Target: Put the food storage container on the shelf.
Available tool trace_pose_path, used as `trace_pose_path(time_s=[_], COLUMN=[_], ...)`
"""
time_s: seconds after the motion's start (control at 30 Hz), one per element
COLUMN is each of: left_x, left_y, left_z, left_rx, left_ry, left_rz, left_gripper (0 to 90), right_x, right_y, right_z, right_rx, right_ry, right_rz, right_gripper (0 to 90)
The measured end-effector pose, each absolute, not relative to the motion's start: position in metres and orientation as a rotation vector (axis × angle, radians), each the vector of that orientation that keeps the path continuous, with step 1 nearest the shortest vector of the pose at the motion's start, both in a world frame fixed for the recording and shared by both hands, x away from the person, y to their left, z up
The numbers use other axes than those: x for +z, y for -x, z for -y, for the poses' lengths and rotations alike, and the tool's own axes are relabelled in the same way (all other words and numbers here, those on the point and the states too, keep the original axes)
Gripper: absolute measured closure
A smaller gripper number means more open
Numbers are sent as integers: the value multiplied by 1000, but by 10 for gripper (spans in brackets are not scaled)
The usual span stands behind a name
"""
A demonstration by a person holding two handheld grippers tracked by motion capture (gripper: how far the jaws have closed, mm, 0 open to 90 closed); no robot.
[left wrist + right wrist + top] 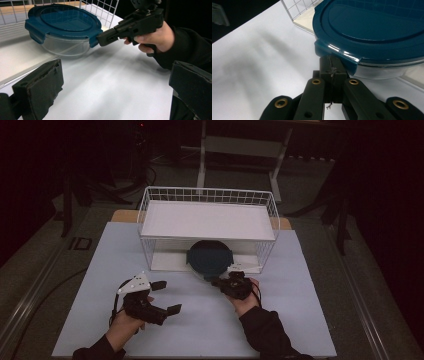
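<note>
A round clear container with a dark teal clip-on lid (210,257) (63,22) (374,27) sits at the front of a white wire rack's lower level, partly out over the table. My right gripper (216,281) (100,40) (333,65) is shut, jaws pressed flat together. Its tips touch the lid's near clasp, just under the flap, with nothing seen between the jaws. My left gripper (167,296) (116,67) is open wide over the table to the left, holding nothing and pointing toward the container and the right hand.
The white wire rack (207,195) (105,10) (297,10) has a flat white shelf on top and a base board (165,262) below. It stands at the back of a pale blue table surface (200,320). Dark floor and stands lie beyond.
</note>
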State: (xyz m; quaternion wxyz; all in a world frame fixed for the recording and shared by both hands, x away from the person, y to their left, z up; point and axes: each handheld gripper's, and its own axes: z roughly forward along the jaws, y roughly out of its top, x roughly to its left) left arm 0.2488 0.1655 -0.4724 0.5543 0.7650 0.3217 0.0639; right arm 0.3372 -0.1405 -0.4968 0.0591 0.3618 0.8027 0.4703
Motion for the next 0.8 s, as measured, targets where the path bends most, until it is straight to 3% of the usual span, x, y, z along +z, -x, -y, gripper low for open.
trace_pose_path(time_s=[0.8], left_x=[-477], left_y=[-237], left_z=[-178], left_rx=[185], left_ry=[-1789], left_rz=[-752], left_gripper=[0], right_x=[-503], right_y=[-373], right_z=[131], right_rx=[1377], right_ry=[-1154], right_rz=[-2345], right_gripper=[900])
